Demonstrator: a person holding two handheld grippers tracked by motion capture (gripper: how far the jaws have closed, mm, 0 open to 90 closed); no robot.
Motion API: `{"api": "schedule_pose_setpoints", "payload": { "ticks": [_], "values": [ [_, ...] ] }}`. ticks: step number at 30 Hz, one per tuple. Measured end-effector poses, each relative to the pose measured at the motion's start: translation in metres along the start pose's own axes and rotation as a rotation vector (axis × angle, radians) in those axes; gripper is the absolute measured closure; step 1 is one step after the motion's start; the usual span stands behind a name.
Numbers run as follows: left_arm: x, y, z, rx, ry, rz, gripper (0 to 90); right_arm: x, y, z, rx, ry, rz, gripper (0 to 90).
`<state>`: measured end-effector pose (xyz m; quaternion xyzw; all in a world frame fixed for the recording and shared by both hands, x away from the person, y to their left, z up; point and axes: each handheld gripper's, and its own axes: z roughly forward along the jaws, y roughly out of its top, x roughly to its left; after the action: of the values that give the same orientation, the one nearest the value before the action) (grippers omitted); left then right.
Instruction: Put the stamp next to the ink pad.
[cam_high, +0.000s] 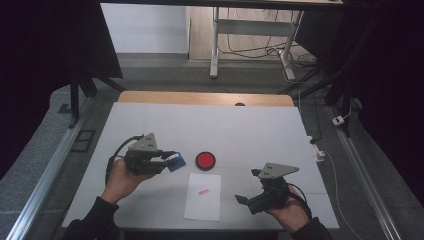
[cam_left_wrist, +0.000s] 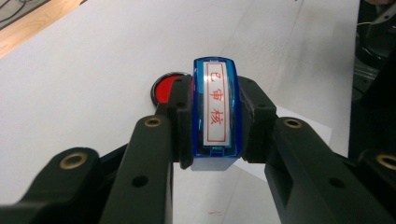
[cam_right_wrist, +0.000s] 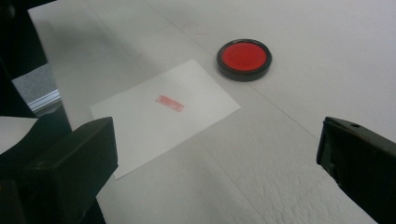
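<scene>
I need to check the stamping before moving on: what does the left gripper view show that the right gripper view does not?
Left gripper view: the blue stamp clamped in the left claw, its label of red characters facing the camera.

Right gripper view: the red stamped mark on the sheet of paper, framed by the right claw with jaws wide apart and nothing between them.

Both: the red ink pad and the white table.
</scene>
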<state>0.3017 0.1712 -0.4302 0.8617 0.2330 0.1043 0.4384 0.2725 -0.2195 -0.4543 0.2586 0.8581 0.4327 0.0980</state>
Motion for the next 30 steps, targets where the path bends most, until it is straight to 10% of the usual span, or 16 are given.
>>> {"api": "schedule_pose_setpoints", "payload": {
  "ticks": [30],
  "values": [
    [0.024,-0.02,0.005,0.054,0.101,-0.091,69.8,-0.013,-0.026,-0.031,0.036,-0.134,0.074,0.0]
  ]
}}
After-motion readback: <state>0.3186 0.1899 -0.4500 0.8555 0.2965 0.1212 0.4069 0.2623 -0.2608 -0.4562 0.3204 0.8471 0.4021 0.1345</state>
